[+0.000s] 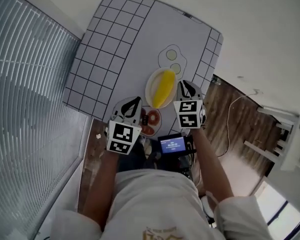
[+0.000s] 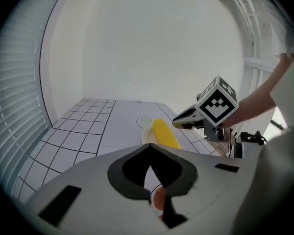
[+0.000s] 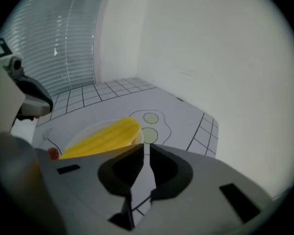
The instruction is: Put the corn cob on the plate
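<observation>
The corn cob (image 1: 163,88) lies on the plate (image 1: 148,85), so the job looks done, which may be why the left claw (image 1: 135,100) and right claw (image 1: 186,83), just beside the plate, are both pressed together and empty.

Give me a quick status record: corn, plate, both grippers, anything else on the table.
corn cob: lying lengthwise on the plate
plate: white, on the gridded mat, next to a printed egg outline
left gripper: jaws shut, empty, at the mat's near edge
right gripper: jaws all but together, nothing between them, just right of the plate
other: small dish with red food, near the person
task: corn looks placed
</observation>
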Demonstrator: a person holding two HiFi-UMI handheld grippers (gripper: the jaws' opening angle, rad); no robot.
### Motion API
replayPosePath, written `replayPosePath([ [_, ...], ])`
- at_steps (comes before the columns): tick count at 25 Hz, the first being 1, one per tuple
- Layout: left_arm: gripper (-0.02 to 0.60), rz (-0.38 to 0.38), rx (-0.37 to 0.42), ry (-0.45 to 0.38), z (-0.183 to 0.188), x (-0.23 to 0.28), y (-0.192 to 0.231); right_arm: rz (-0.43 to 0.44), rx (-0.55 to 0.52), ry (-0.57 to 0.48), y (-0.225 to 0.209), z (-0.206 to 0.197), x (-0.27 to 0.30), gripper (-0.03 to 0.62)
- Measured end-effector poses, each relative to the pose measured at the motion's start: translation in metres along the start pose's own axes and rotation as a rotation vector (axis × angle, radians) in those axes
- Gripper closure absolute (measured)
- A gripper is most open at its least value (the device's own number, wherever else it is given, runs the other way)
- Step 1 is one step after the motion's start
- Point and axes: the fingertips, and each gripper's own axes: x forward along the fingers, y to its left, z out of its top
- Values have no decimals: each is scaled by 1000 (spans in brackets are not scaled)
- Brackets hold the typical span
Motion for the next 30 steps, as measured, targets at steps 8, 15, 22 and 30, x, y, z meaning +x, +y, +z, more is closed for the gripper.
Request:
replayPosePath([
  [8,574,-22,-34,-12,-1,5,11,-6,4,-30,15,13,-16,586],
  [15,574,-45,16,-38,14,8,8,-7,38,-72,27,10,-39,588],
  [22,574,-36,99,-153,69,-12,7,-93,37,-302,11,44,-91,588],
  [30,574,14,138,-296,135,-41,12,-206,104,-482,-41,74,-144,588],
])
